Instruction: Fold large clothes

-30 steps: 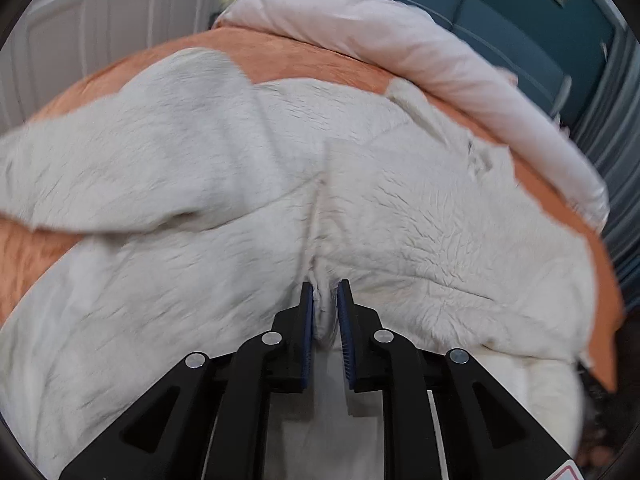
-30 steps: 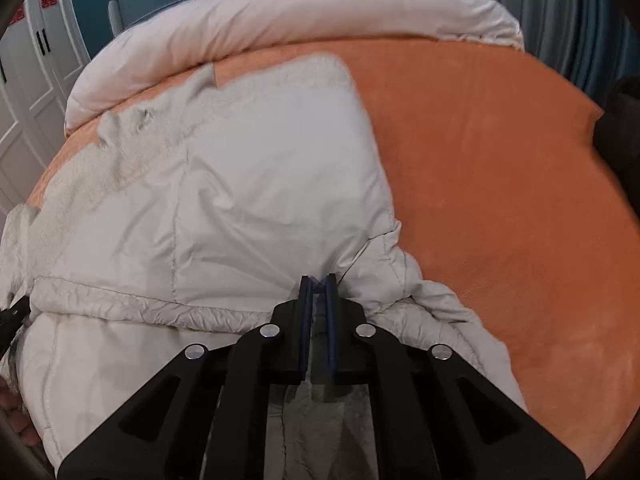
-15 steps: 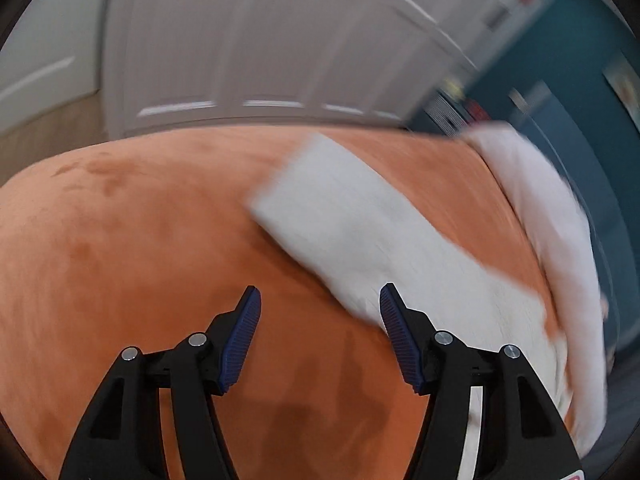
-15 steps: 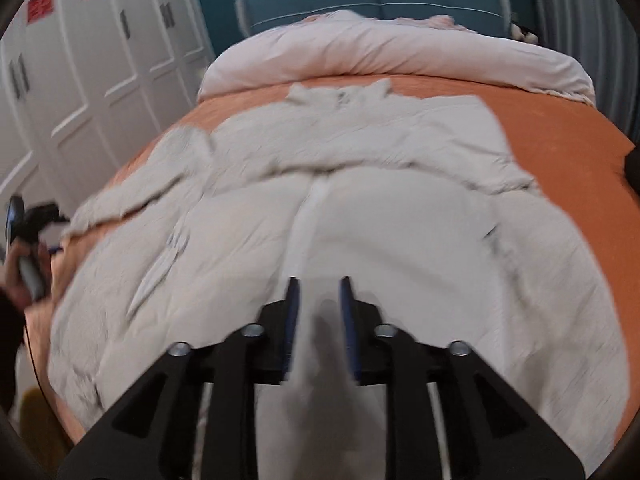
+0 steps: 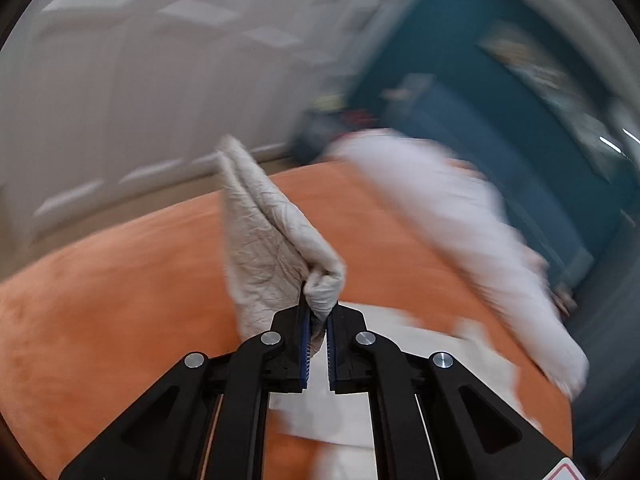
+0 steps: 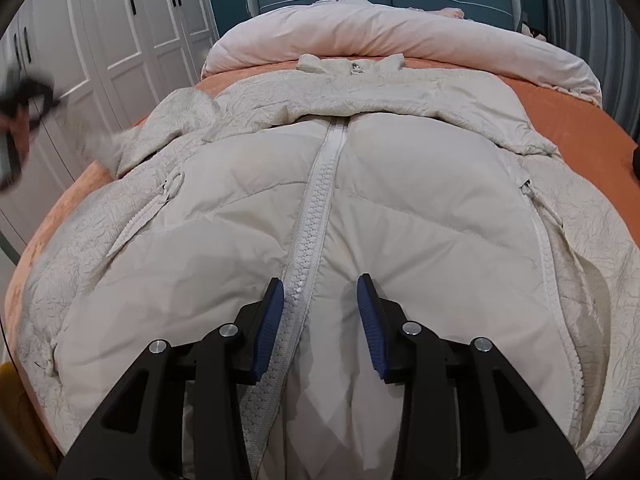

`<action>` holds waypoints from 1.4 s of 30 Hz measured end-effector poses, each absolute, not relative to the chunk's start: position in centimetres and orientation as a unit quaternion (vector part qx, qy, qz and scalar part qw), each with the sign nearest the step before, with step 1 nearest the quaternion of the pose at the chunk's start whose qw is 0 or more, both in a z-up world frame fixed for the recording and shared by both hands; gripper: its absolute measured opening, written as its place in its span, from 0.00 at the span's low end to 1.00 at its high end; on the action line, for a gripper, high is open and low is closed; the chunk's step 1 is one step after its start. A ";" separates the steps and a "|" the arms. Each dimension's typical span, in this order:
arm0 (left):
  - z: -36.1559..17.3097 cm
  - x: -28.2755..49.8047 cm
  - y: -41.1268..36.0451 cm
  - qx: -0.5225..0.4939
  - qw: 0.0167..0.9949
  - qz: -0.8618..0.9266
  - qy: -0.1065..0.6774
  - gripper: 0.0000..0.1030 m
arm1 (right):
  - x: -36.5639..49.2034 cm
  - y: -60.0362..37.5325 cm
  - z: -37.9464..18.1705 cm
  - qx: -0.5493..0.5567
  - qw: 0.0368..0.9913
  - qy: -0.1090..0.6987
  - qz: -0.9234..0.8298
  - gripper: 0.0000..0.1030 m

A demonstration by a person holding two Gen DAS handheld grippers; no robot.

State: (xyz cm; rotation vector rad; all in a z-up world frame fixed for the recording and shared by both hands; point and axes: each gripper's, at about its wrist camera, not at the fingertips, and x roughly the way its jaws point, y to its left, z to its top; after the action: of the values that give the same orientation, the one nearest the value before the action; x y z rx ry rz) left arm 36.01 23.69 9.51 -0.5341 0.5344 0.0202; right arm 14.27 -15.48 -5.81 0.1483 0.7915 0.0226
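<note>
On the orange bed (image 6: pixel 580 128), a cream puffer jacket (image 6: pixel 400 216) lies zipped; left gripper (image 5: pixel 318 316) fingers pinch its crinkled sleeve (image 5: pixel 264 248), right gripper (image 6: pixel 320 300) fingers spread, empty.

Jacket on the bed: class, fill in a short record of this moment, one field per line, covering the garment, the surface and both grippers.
garment: cream puffer jacket, spread front up, collar toward the headboard
front zipper: white zipper, closed along the centre
surface: orange bedspread
bedding behind: pale duvet bunched along the head of the bed
left gripper: shut on a raised crinkled sleeve; view blurred
right gripper: open, over the lower front, holding nothing
</note>
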 end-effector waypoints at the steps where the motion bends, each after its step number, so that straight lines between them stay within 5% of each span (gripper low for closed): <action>1: 11.4 35.8 19.8 -0.247 0.935 -0.030 0.252 0.03 | 14.3 -15.6 -5.8 0.076 0.920 0.385 0.013 0.36; 5: 14.2 34.3 4.8 -0.201 0.925 -0.173 0.271 0.08 | 14.1 -16.1 -5.8 0.095 0.919 0.381 0.022 0.36; 11: 5.8 30.4 -10.4 -0.097 0.873 -0.249 0.408 0.12 | 13.3 -17.5 -4.9 0.146 0.913 0.378 0.045 0.47; 18: 4.7 29.3 -1.6 -0.136 0.897 -0.176 0.382 0.50 | 12.5 -22.8 -1.3 0.212 0.911 0.354 0.018 0.57; 21: 4.9 30.5 2.6 -0.155 0.905 -0.122 0.377 0.52 | 14.9 -24.6 0.8 0.248 0.908 0.338 0.013 0.68; 25: 5.2 30.2 7.4 -0.229 0.893 -0.116 0.370 0.52 | 18.0 -23.0 2.5 0.257 0.909 0.326 0.032 0.70; 30: 4.8 26.7 10.4 -0.200 0.912 -0.088 0.348 0.61 | 20.4 -16.0 2.5 0.199 0.918 0.335 0.077 0.80; 37: -2.7 27.5 12.3 -0.170 0.889 -0.027 0.424 0.61 | 26.6 -7.5 -0.4 0.117 0.914 0.381 0.072 0.79; 38: -3.4 27.3 12.4 -0.170 0.887 -0.025 0.428 0.61 | 27.8 -7.3 -0.6 0.107 0.915 0.385 0.063 0.72; 39: -4.1 27.1 12.5 -0.167 0.886 -0.023 0.431 0.60 | 28.7 -7.9 -0.5 0.103 0.915 0.386 0.052 0.50; 40: -4.3 26.8 12.5 -0.164 0.887 -0.022 0.432 0.60 | 29.6 -9.3 0.1 0.116 0.916 0.383 0.033 0.42; 42: -4.5 26.7 12.3 -0.151 0.891 -0.021 0.427 0.60 | 29.5 -13.5 2.1 0.179 0.925 0.336 0.001 0.42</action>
State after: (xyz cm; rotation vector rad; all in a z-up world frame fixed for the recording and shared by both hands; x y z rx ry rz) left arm 26.68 12.26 -4.48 -0.3127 0.8863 -0.0443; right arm 29.55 -13.54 2.06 0.3665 0.6892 0.0022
